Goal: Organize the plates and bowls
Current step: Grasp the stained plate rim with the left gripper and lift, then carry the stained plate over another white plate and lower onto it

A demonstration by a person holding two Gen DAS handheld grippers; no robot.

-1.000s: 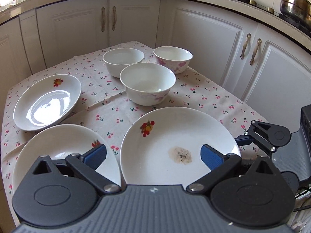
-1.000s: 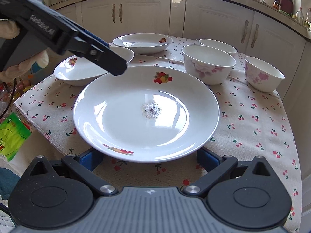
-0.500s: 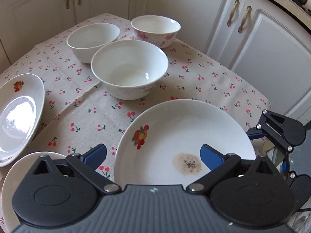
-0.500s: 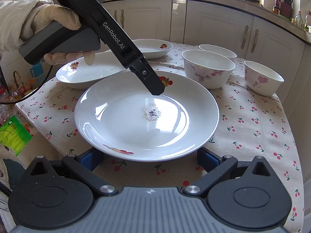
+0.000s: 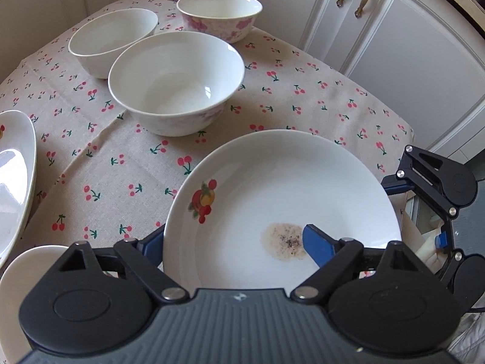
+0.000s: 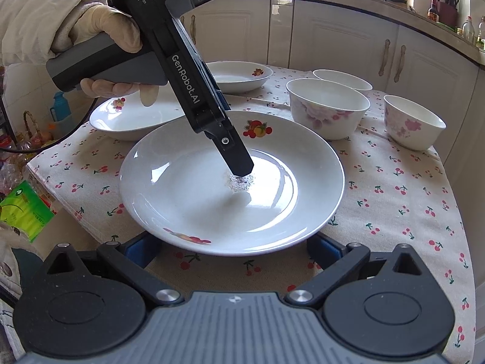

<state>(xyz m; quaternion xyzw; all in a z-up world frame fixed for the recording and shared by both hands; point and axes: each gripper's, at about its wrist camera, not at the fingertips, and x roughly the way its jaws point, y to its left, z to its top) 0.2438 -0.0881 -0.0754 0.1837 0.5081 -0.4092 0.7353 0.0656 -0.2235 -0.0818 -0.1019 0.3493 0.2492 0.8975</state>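
Note:
A large white plate with a fruit print (image 5: 282,194) (image 6: 230,182) lies on the cherry-print tablecloth, with a speckled residue spot at its middle. My left gripper (image 5: 233,242) is open, straddling the plate's near-left rim: one finger (image 5: 318,242) is over the plate beside the spot, the other outside the rim. In the right wrist view its finger (image 6: 239,160) points down at the spot. My right gripper (image 6: 233,245) is open at the plate's near edge, its fingers below the rim on either side. Three bowls (image 5: 175,82) (image 5: 113,41) (image 5: 219,13) stand beyond.
Two more plates lie to the left (image 6: 136,118) (image 6: 239,74). White cabinet doors (image 5: 394,45) surround the small table. The table edge (image 6: 75,209) drops off at the left, with bags and clutter (image 6: 21,206) below.
My left gripper has swung right and dropped down onto the large plate, one finger now inside it by the spot. My right gripper has stayed at the plate's near edge.

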